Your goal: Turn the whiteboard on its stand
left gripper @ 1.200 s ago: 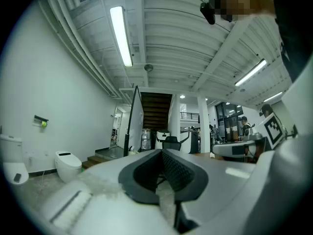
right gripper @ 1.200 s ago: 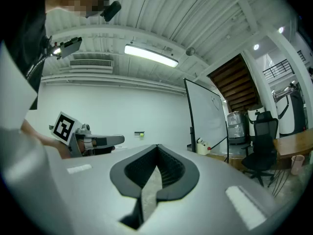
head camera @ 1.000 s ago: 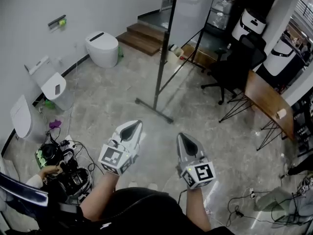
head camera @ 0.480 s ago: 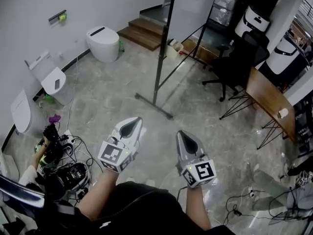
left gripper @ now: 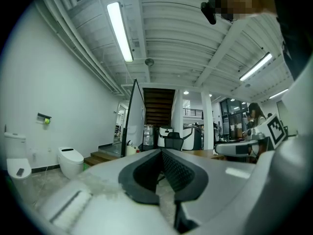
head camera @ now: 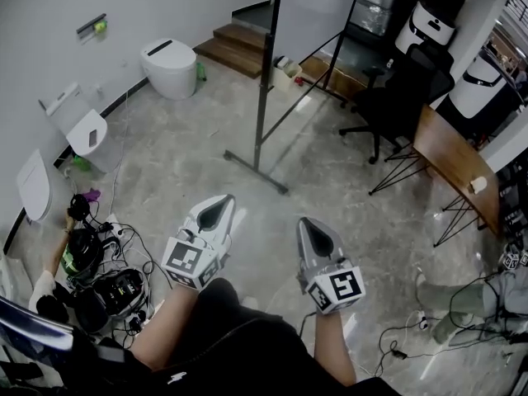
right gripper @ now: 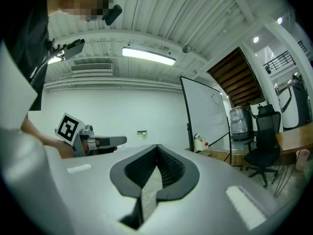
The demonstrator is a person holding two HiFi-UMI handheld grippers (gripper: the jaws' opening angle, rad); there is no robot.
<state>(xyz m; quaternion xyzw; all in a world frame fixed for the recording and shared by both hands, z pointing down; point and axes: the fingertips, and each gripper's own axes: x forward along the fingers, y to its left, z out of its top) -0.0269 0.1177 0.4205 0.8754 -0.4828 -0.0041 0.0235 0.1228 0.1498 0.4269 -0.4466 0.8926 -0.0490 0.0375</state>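
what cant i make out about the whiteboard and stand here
- Head view: the whiteboard has its top cut off by the upper edge; any lock on its stand is too small to see.
- Left gripper view: the board is edge-on, so its face is unseen; the left tool hides the stand's feet.
- Right gripper view: marks on the board are too small to read; the right tool hides the stand's base.

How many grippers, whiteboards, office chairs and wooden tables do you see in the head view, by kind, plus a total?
Grippers: 2 (left gripper, right gripper)
Whiteboard: 1
Office chair: 1
Wooden table: 1
Total: 5
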